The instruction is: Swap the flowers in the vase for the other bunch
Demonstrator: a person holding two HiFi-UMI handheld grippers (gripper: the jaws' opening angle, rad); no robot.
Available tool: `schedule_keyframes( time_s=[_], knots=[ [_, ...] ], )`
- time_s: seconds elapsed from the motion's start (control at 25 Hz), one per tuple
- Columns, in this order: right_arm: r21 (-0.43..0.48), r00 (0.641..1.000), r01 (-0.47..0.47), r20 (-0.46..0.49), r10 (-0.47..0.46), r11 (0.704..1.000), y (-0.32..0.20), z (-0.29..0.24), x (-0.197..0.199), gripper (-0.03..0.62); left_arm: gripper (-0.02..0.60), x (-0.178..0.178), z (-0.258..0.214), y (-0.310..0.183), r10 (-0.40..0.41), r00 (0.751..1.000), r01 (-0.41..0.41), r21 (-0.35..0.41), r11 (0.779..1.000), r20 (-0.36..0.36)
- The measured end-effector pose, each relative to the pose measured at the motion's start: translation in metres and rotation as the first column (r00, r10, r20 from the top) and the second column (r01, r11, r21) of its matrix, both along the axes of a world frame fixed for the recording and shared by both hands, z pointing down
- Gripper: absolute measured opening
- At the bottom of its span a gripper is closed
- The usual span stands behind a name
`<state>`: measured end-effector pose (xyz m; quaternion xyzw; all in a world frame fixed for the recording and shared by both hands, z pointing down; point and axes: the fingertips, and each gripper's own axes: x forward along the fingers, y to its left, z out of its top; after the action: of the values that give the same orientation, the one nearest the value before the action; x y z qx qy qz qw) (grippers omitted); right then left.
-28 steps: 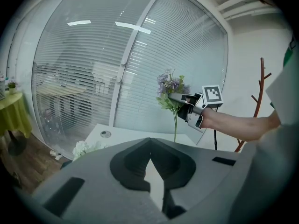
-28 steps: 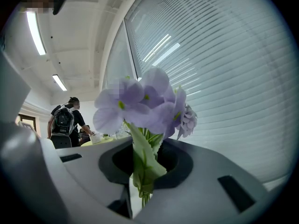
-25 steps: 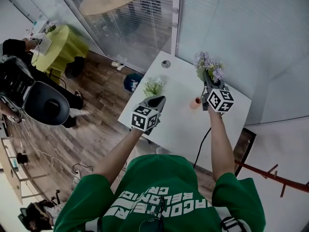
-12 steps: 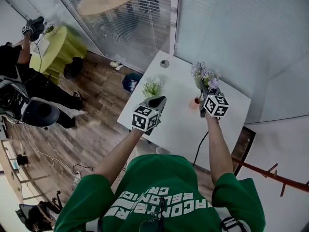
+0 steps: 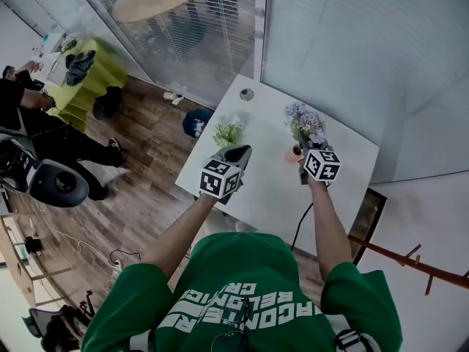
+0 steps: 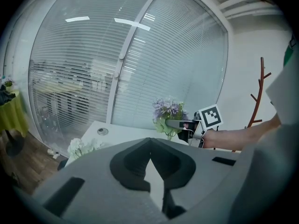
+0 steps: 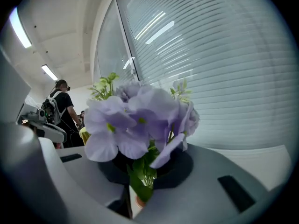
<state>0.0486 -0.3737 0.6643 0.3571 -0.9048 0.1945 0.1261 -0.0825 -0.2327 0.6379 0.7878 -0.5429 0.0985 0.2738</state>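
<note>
My right gripper (image 5: pixel 307 143) is shut on the green stems of a purple flower bunch (image 5: pixel 305 122), held upright over the white table (image 5: pixel 344 169). In the right gripper view the blooms (image 7: pixel 140 120) fill the space over the right gripper (image 7: pixel 144 174), and the small orange vase (image 7: pixel 137 201) shows just below the stems. Whether the stems are inside the vase (image 5: pixel 294 154) I cannot tell. A white-green bunch (image 5: pixel 229 133) lies on the table's left part. Just short of it, my left gripper (image 5: pixel 238 153) hovers shut and empty. The left gripper view shows the purple bunch (image 6: pixel 168 110) and the white-green bunch (image 6: pixel 80 147).
A small round disc (image 5: pixel 246 94) sits at the table's far corner. Glass walls with blinds (image 5: pixel 198 28) stand behind the table. A wooden coat stand (image 6: pixel 259 92) is at the right. People and a yellow-green table (image 5: pixel 91 68) are across the wooden floor at the left.
My right gripper has come down with the purple bunch towards the vase and table. The left gripper has stayed put. The people at the far left have shifted.
</note>
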Motion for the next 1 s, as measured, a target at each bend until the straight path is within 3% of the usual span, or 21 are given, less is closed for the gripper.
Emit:
schedule_keyframes(
  time_s=[0.28, 0.6, 1.0],
  knots=[
    [-0.03, 1.0, 0.012, 0.007, -0.012, 0.999, 0.001, 0.002, -0.005, 0.063, 0.008, 0.002, -0.002, -0.003, 0.005, 1.0, -0.005, 0.005, 1.0, -0.002],
    [-0.091, 0.999, 0.034, 0.008, -0.033, 0.995, 0.005, 0.006, -0.002, 0.197, 0.008, 0.004, -0.001, -0.003, 0.008, 1.0, -0.008, 0.005, 1.0, -0.001],
    [-0.097, 1.0, 0.008, 0.004, -0.007, 0.995, 0.022, 0.003, 0.022, 0.225, 0.008, 0.015, 0.001, -0.004, 0.028, 1.0, -0.028, 0.006, 1.0, -0.004]
  ],
)
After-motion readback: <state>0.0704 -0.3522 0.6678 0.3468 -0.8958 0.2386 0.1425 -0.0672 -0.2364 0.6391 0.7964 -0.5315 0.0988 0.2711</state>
